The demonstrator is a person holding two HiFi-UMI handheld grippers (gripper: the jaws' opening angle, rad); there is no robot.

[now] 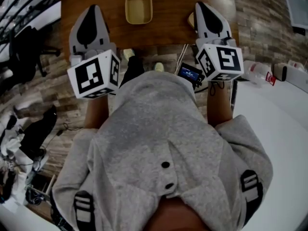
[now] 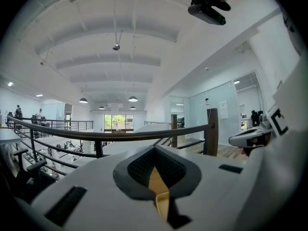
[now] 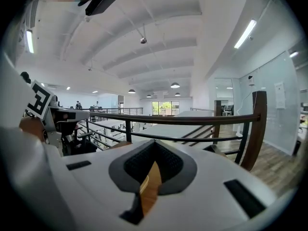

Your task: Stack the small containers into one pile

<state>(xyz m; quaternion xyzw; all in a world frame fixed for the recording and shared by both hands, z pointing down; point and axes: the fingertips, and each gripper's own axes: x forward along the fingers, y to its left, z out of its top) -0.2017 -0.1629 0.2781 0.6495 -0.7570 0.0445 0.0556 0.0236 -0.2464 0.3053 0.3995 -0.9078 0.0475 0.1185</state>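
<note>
A pale yellow small container sits open side up on the brown wooden table at the top of the head view. A second yellowish piece peeks out behind my right gripper; what it is stays hidden. My left gripper hovers over the table's near left edge, left of the container, jaws shut and empty. My right gripper hangs at the container's right, also shut with nothing held. In the left gripper view the left gripper meets at its tips, as does the right gripper in its own view.
My grey hoodie fills the lower head view. A small lit device with cables hangs by my right wrist. A white table with bottles stands to the right, a black office chair to the left. A railing runs beyond the grippers.
</note>
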